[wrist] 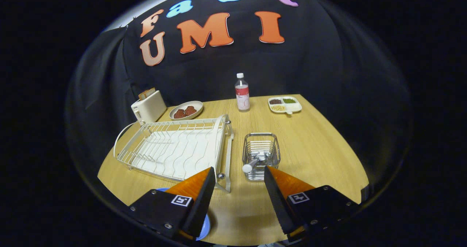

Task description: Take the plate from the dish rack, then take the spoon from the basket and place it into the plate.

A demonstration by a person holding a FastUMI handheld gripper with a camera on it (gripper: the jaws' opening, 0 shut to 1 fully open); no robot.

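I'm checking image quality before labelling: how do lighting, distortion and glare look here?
Gripper view: even overhead light on the light wooden table, soft shadows; fisheye bends the white wire dish rack and table edge; small glints on the metal wire basket holding the silver spoon; open gripper fingers sharp; blue plate partly hidden.

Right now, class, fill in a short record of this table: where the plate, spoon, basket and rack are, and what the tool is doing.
tool: open, holding nothing, fingers spread just short of the basket
blue plate: flat on the wooden table, partly under one finger, out of the rack
dish rack: white wire, no dishes in it
wire basket: beside the rack, just ahead of the fingers
spoon: lying in the basket, handle end poking toward the tool
stage: plate taken out; spoon not yet grasped
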